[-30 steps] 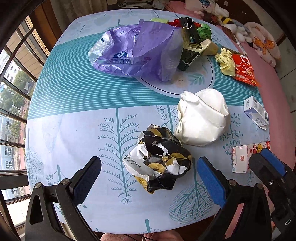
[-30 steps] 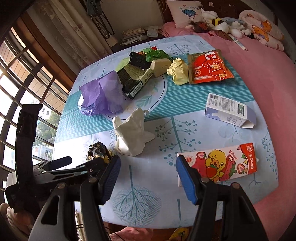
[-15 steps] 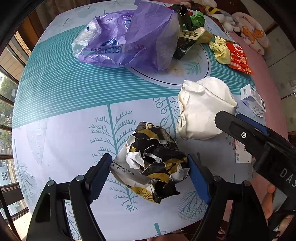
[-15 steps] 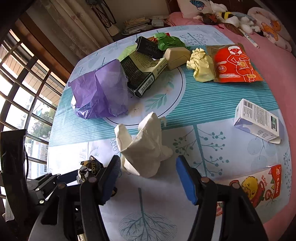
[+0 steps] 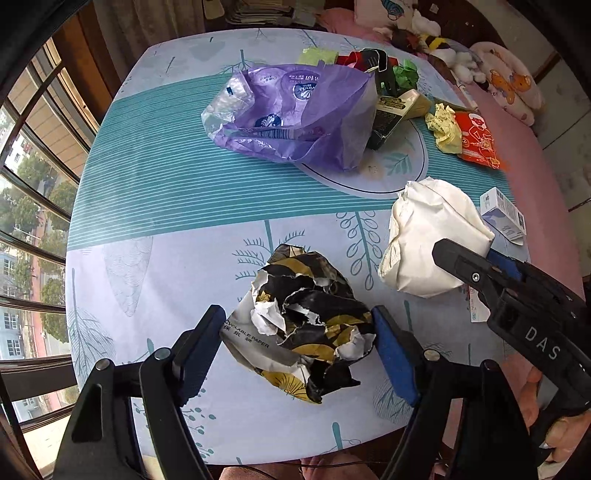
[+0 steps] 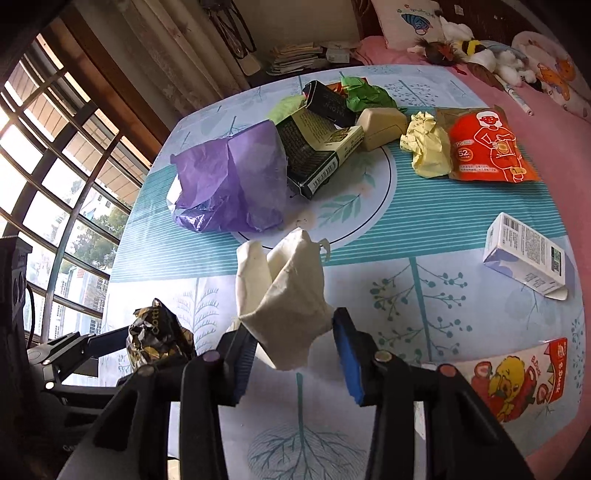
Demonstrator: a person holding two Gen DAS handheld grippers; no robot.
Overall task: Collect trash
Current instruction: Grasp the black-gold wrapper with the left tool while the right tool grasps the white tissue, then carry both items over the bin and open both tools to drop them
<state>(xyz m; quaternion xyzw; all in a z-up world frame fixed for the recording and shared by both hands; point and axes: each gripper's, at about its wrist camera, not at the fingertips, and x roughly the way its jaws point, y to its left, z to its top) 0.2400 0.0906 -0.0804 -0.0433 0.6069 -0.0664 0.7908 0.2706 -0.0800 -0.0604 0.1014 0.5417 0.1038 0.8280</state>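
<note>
In the right view alone, the closing right tool point(image 6: 293, 354) pinches white paper point(image 6: 284, 295); left tool point(image 5: 299, 341) grips black-gold wrapper point(image 5: 303, 321)

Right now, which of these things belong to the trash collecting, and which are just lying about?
Job in hand:
crumpled black-and-gold paper
crumpled white paper
purple plastic bag
yellow paper wad
orange packet

Lying about:
stuffed toys
pillow

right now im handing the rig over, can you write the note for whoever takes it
Left gripper: shut on the black and gold paper wad.
Right gripper: jaws closing around the white crumpled bag.
Purple bag, yellow wad, orange packet and boxes lie further back on the table.
Done: two pieces being gripped.
Left: carry them off, then everything else.
</note>
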